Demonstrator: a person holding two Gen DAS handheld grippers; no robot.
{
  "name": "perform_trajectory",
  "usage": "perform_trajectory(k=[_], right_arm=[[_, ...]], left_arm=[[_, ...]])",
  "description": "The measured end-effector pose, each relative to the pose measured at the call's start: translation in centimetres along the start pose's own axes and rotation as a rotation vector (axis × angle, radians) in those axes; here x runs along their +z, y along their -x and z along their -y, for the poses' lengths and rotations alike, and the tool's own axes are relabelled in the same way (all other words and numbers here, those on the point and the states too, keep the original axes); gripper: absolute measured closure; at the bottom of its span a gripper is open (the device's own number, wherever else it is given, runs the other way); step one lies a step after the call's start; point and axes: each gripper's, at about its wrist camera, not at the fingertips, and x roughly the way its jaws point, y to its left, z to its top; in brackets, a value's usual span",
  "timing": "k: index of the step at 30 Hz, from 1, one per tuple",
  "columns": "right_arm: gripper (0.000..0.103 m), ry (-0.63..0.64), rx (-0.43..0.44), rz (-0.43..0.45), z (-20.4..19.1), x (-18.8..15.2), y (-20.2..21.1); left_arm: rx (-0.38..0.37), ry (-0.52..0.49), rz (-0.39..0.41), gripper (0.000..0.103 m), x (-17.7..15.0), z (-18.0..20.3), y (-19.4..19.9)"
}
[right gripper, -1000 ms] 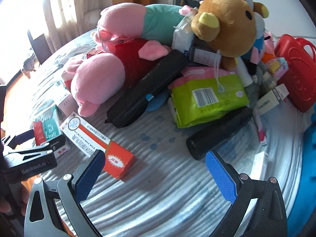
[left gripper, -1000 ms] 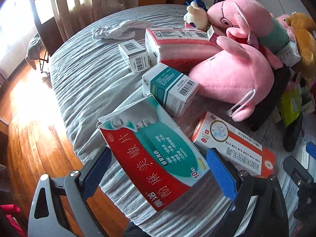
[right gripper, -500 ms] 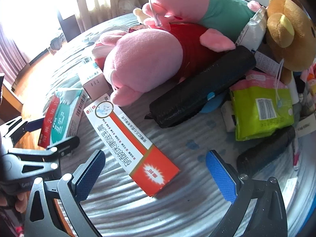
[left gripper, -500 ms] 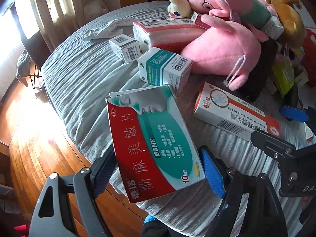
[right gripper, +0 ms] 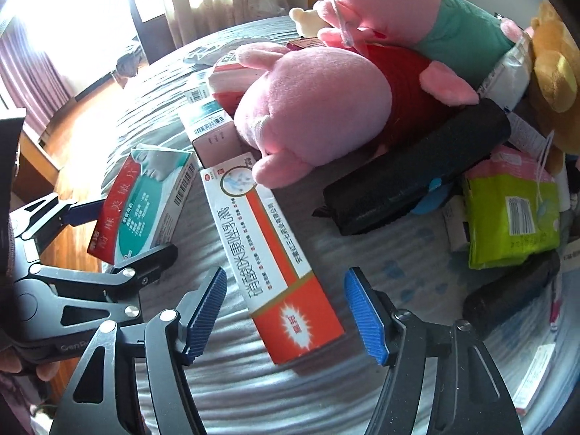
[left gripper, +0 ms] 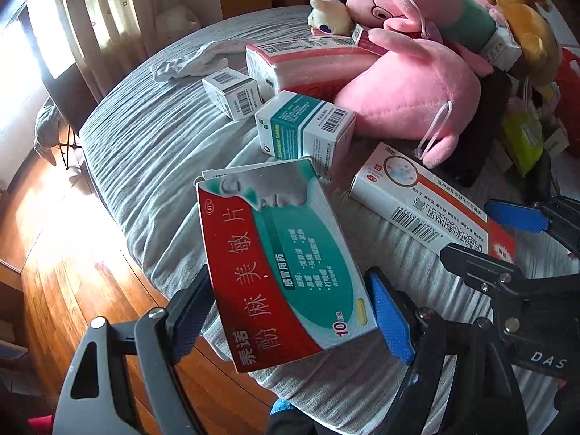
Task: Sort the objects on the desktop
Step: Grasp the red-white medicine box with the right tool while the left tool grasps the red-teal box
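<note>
My left gripper (left gripper: 290, 311) is shut on a red and teal medicine box (left gripper: 286, 253), gripping its near end, tilted over the table edge. The box and the left gripper (right gripper: 123, 232) also show in the right wrist view, box (right gripper: 145, 210) at the left. My right gripper (right gripper: 286, 311) is open, its blue pads either side of the red end of a long white and orange ointment box (right gripper: 268, 253) lying on the grey cloth. That box (left gripper: 427, 206) and the right gripper (left gripper: 507, 239) show at the right of the left wrist view.
A round table with grey cloth (left gripper: 145, 134) holds a teal and white box (left gripper: 304, 127), a small white box (left gripper: 232, 94), a pink pack (left gripper: 304, 61), pink plush toys (right gripper: 319, 116), a black case (right gripper: 417, 177), a green packet (right gripper: 511, 217). Wood floor (left gripper: 72, 272) lies beyond the table edge.
My left gripper closed on the red and teal box and lifted it. My right gripper moved left and forward over the orange box's red end, and its jaws narrowed.
</note>
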Motion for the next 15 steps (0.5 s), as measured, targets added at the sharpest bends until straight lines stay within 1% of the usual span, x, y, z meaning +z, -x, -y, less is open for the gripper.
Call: perform_trajectory(k=[1, 3, 5, 7, 10, 15], right_arm=[[0.045, -0.004, 0.002, -0.004, -0.1, 0.1, -0.3], [0.049, 0.01, -0.005, -0.006, -0.5, 0.2, -0.5], [0.055, 0.037, -0.022, -0.005, -1.1, -0.2, -0.1], [0.058, 0.042, -0.031, -0.001, -2.0, -0.6, 0.4], [0.061, 0.029, -0.046, 0.022, -2.7, -1.2, 2.1], [0.062, -0.052, -0.088, 0.057, -2.8, -2.1, 5.6]], left_arm=[[-0.003, 0.008, -0.001, 0.021, 0.2, -0.2, -0.1], [-0.014, 0.02, -0.001, 0.021, 0.1, -0.8, -0.3], [-0.009, 0.015, 0.001, 0.022, -0.2, -0.6, -0.1], [-0.002, 0.004, 0.017, 0.024, -0.5, -0.2, 0.6], [-0.03, -0.014, 0.044, 0.026, -0.2, -0.3, 1.7], [-0.072, -0.081, 0.087, 0.031, 0.5, 0.5, 4.4]])
